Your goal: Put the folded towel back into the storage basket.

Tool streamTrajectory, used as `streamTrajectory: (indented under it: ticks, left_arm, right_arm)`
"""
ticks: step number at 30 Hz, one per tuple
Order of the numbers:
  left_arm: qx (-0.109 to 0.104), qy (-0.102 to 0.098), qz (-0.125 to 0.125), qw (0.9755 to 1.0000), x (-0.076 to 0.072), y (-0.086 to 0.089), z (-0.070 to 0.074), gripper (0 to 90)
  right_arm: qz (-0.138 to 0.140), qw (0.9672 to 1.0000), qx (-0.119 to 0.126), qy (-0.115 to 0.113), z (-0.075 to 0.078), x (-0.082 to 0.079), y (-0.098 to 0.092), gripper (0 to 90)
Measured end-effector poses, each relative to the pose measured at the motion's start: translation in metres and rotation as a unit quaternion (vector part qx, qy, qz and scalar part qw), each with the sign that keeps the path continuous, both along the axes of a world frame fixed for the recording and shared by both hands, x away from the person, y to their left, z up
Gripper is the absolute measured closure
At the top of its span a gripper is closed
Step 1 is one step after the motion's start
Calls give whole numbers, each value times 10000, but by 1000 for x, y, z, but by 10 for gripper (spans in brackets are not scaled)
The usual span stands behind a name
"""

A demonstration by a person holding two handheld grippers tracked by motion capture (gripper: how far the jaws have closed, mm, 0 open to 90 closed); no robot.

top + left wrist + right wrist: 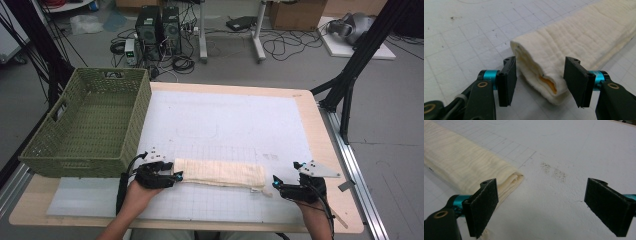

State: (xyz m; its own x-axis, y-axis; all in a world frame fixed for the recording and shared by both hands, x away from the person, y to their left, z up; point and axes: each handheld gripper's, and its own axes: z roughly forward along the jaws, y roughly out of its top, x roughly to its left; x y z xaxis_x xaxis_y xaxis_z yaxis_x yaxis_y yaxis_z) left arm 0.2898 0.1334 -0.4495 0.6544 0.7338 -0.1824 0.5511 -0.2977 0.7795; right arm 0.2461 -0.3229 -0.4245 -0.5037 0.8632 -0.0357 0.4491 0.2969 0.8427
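Cream folded towel (220,173) flat on mat (225,120)

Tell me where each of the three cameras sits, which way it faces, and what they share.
High view: above the person's side, facing forward and down on the table; forearms, left gripper, right gripper.
Left gripper view: rides the left gripper, open jaws flanking the folded cloth's end.
Right gripper view: rides the right gripper, open beside the cloth's other end.
Shared: the cloth.
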Motion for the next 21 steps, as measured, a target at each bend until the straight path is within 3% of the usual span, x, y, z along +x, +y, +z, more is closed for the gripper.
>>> streamTrajectory:
  ticks: [14,18,21]
  left_arm:
    - [457,-226,-53,9987,-8,-12,2,611]
    - [450,-229,-148,9986,-10,-15,3,733]
    - [384,-183,-175,9989,-10,-14,2,766]
  right_arm:
    - [7,10000,-29,-7,0,0,0,113]
    - [3,10000,-26,-7,0,0,1,113]
    - [15,10000,-27,18,0,0,1,113]
